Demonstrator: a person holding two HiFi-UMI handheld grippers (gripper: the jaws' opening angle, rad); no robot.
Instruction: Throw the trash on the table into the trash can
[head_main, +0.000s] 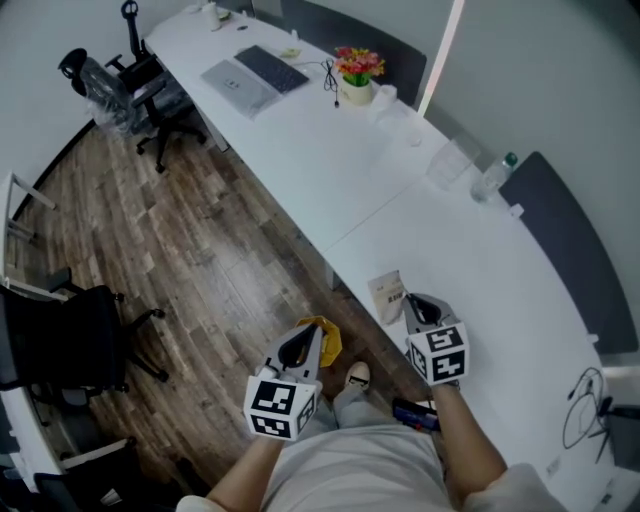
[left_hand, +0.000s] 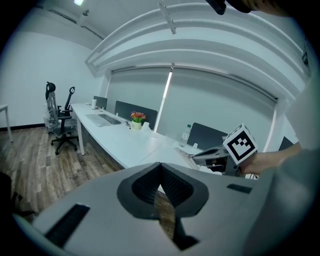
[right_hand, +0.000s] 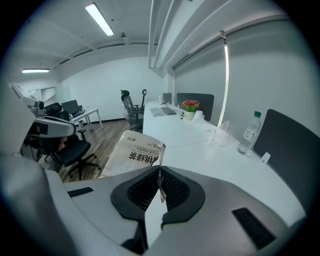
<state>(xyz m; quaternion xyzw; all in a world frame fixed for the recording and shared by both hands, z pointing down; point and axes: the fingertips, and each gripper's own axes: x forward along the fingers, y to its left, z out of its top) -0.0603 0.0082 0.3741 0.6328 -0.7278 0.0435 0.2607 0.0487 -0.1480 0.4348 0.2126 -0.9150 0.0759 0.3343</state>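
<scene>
Here the right gripper (right_hand: 160, 172) is clamped on the thin sealed edge of a beige packet (right_hand: 132, 155) with dark print on its face. The edge stands pinched between the two dark pads, and the rest of the packet fans out ahead and to the left of the jaws. From the head view the packet sits just off the gripper's tip, over the near edge of the long white table (head_main: 470, 260), close to where two table sections meet. The left gripper (head_main: 310, 335) is held beside it over the wooden floor (head_main: 200, 250), away from the table. Its own view shows the pads meeting at the tip with nothing caught between them. Just beyond its tip on the floor lies a yellow object (head_main: 328, 340), partly covered by the gripper, so what it is cannot be told. A shoe (head_main: 357, 377) shows next to it. Farther along the table stand a water bottle (head_main: 493, 178), a flower pot (head_main: 357, 78) with red and orange blooms, and an open laptop (head_main: 250, 78). An office chair (head_main: 145, 85) stands at the far end.
</scene>
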